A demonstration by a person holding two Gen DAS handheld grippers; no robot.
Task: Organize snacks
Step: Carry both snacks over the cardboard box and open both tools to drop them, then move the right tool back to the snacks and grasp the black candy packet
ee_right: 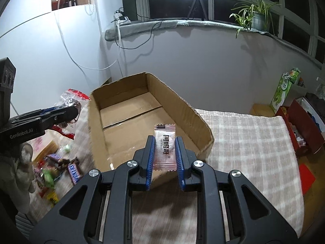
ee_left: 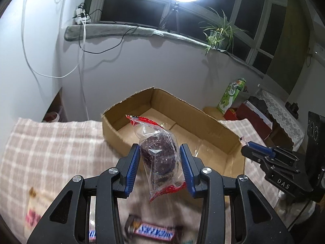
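My left gripper is shut on a clear packet with red ends holding dark dried fruit, lifted just in front of the near wall of an open cardboard box. My right gripper is shut on a small pink-and-white wrapped candy, held above the near end of the same cardboard box. In the right wrist view the left gripper shows at the left with the fruit packet. The right gripper appears at the right edge of the left wrist view.
The box sits on a pink checked cloth. A pile of loose snacks lies left of the box, and a Snickers bar lies under my left gripper. A green carton and red boxes stand at the right.
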